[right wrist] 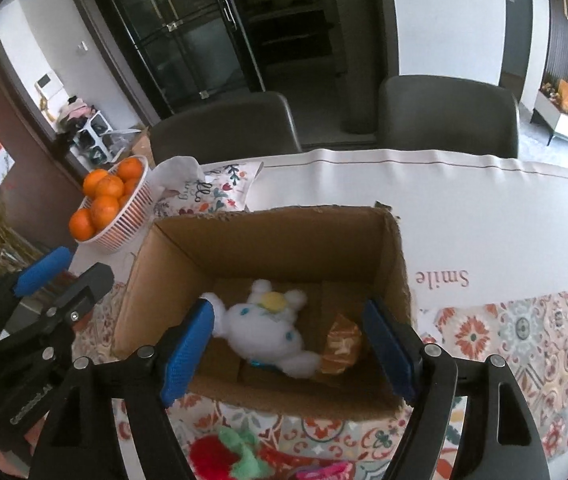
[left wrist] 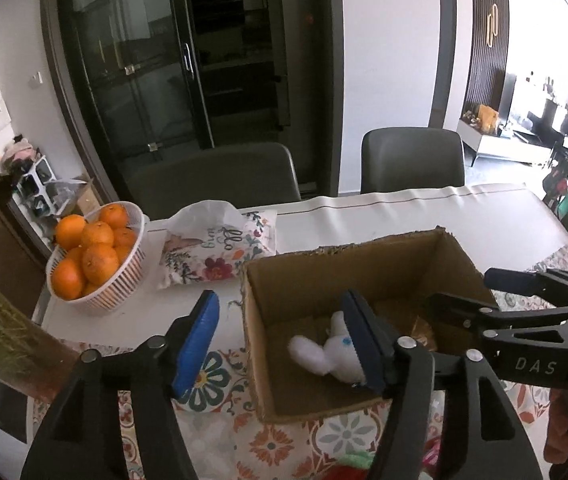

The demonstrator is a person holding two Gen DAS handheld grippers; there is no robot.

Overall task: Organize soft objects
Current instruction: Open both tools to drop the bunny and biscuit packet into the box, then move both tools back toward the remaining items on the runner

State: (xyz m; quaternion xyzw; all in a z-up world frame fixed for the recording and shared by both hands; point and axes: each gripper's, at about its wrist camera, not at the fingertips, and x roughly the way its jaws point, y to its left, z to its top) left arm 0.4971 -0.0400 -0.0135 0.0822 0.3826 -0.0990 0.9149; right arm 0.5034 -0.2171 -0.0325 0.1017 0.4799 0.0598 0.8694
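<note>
Patterned tablecloth [right wrist: 524, 336] underfoot, broad white stretch beyond the cardboard box [right wrist: 284, 236] lying bare toward the two chairs [right wrist: 448, 112]. Left of the box — floral pillow [left wrist: 219, 252] and basket of oranges [left wrist: 99, 264] crowding that edge. White plush toy [right wrist: 267, 328] down on the box floor beside a brown packet [right wrist: 342, 344]. Right gripper [right wrist: 290, 348] spread wide over the near wall, holding nothing. Left gripper [left wrist: 284, 344] equally wide, straddling the box's left wall — empty too. Red-and-green plush [right wrist: 223, 456] at the near edge.
</note>
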